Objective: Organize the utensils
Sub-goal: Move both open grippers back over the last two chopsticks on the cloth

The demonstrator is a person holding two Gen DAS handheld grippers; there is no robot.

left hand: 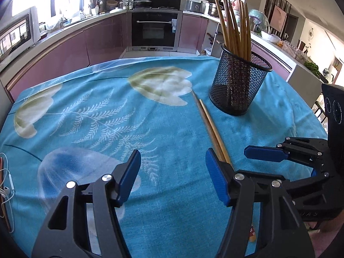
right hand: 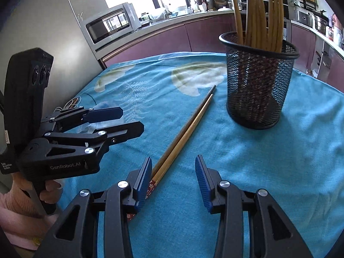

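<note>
Kitchen table under a blue flowered cloth [left hand: 150, 129], two grippers over a pair of loose chopsticks [right hand: 185, 126].

Purple cabinets, an oven [left hand: 154, 30] and a microwave [right hand: 111, 23] ring the room behind the table. The left gripper [left hand: 173, 172] stands moderately open with nothing between its blue pads; the chopsticks' near ends pass behind its right finger. The right gripper [right hand: 173, 178] is also parted and empty, the chopsticks' patterned ends lying beside and under its left finger; whether they touch is hard to tell. The pair lies side by side on the cloth, tips near a black mesh holder [right hand: 258, 86] holding upright chopsticks. White earphones [left hand: 6, 191] are cut off at the edge.
</note>
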